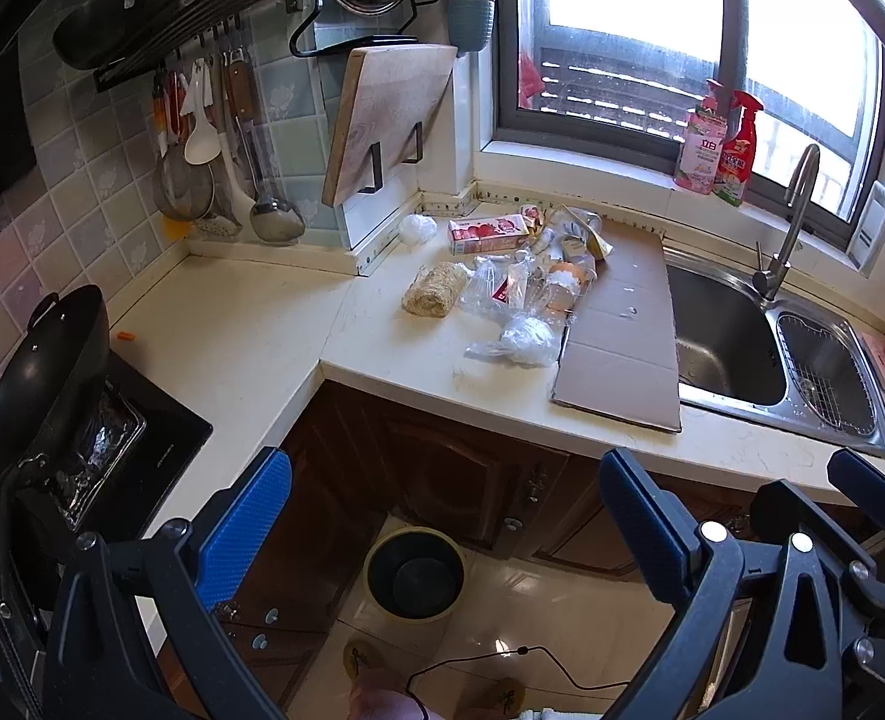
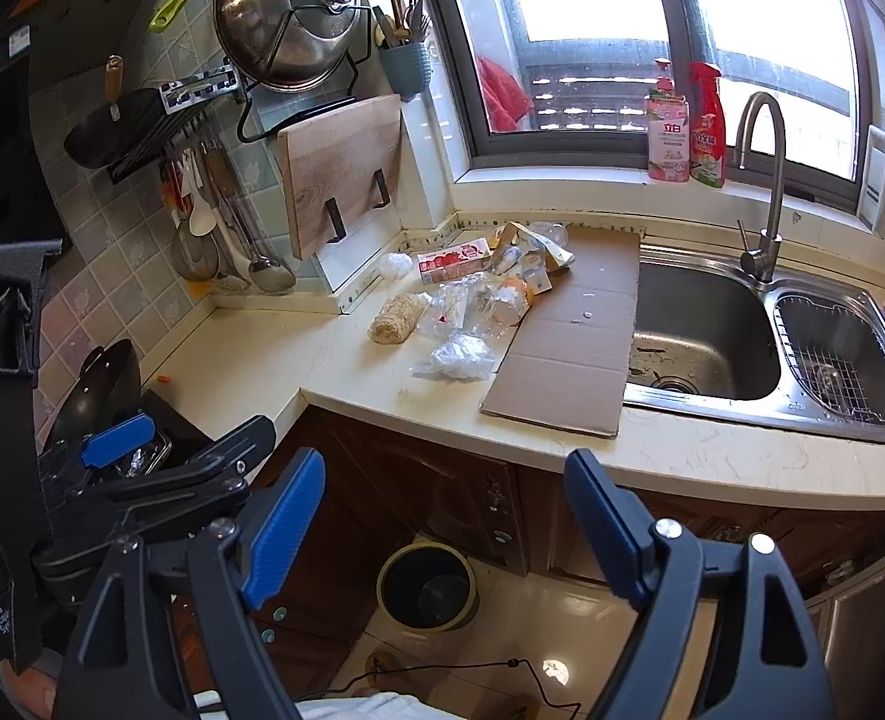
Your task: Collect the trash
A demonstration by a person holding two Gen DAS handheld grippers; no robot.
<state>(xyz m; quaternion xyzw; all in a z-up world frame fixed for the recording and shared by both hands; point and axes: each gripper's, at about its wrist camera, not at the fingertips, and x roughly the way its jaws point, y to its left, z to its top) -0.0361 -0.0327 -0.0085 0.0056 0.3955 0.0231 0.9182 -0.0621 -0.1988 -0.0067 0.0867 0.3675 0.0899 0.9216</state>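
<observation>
A pile of trash lies on the cream counter point(image 1: 244, 336): a red and white carton point(image 1: 487, 234), crumpled clear plastic bags point(image 1: 517, 339), a tan loofah-like roll point(image 1: 434, 297), wrappers and an eggshell point(image 1: 562, 279). It also shows in the right wrist view, carton point(image 2: 453, 260), bags point(image 2: 460, 357), roll point(image 2: 394, 318). A flat cardboard sheet point(image 1: 622, 330) lies beside it. A black trash bin point(image 1: 415, 575) stands on the floor below, and it also shows in the right wrist view point(image 2: 427, 588). My left gripper point(image 1: 442, 528) is open and empty, held in front of the counter. My right gripper point(image 2: 442, 528) is open and empty too.
A steel double sink point(image 1: 742, 336) with tap point(image 1: 793, 222) is at the right. A black wok point(image 1: 40, 378) sits on the stove at the left. A cutting board point(image 1: 388, 120) and hanging utensils point(image 1: 220, 150) line the wall. Brown cabinet doors point(image 1: 454, 474) are below.
</observation>
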